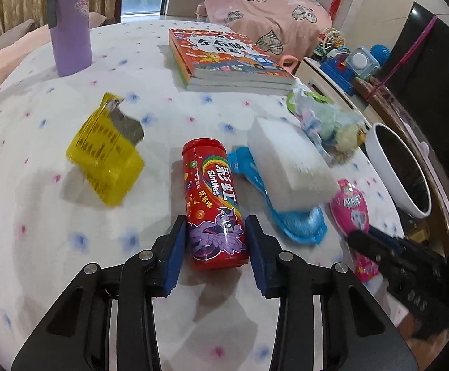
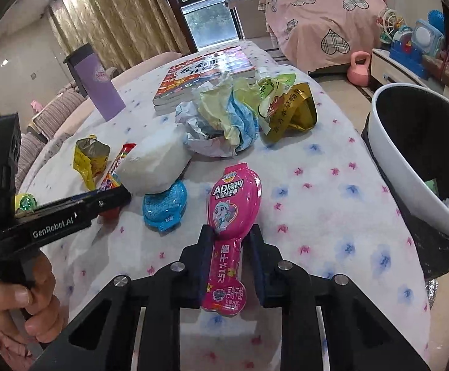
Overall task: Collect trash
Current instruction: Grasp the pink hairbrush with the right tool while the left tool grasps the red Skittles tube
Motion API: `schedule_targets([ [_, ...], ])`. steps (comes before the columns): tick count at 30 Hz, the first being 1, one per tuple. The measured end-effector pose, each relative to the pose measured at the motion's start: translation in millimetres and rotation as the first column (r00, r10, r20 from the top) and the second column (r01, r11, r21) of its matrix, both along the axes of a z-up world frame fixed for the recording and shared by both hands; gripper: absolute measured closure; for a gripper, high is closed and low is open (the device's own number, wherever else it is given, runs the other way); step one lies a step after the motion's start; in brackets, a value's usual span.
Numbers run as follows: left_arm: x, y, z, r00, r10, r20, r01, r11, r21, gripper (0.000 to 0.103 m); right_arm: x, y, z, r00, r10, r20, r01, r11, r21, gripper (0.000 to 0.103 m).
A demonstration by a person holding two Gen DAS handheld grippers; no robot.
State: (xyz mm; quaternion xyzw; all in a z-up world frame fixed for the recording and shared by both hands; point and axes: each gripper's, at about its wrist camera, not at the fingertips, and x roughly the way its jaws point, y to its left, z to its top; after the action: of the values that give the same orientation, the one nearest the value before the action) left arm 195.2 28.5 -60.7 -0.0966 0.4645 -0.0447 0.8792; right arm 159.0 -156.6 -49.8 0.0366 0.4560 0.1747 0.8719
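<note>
A red Skittles can (image 1: 212, 191) lies on the flowered tablecloth (image 1: 54, 247), and my left gripper (image 1: 215, 232) is shut on its lower end, a blue pad against each side. In the right wrist view that left gripper (image 2: 122, 194) comes in from the left, held by a hand (image 2: 23, 293). My right gripper (image 2: 229, 235) is shut on the narrow stem of a pink cheese-stick wrapper (image 2: 233, 191) lying flat on the cloth. The left wrist view shows the right gripper (image 1: 360, 238) blurred over that pink wrapper (image 1: 351, 207). A white-rimmed bin (image 2: 391, 167) with a black liner stands off the table's right edge.
Also on the table: a yellow wrapper (image 1: 104, 160), a white foam block (image 1: 289, 167) on a blue wrapper (image 1: 298, 222), a crumpled pile of wrappers (image 2: 224, 117), a gold pouch (image 2: 292, 114), stacked books (image 1: 224, 58) and a purple bottle (image 1: 70, 21).
</note>
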Motion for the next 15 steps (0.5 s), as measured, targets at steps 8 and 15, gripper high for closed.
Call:
schedule_targets([
  [8,-33.9,-7.4,9.1,0.999,-0.035,0.003,0.035,0.998,-0.047,0.068,-11.1,-14.5,8.6,1.0,-0.017,0.007,0.017,0.998,0.055,0.081],
  [15,-50.8,-35.7,16.0,0.994,-0.106,0.012,0.107,0.992,-0.06,0.069,-27.1,-31.1,13.0,0.999,-0.04,0.015,0.039,0.997,0.069,0.083],
])
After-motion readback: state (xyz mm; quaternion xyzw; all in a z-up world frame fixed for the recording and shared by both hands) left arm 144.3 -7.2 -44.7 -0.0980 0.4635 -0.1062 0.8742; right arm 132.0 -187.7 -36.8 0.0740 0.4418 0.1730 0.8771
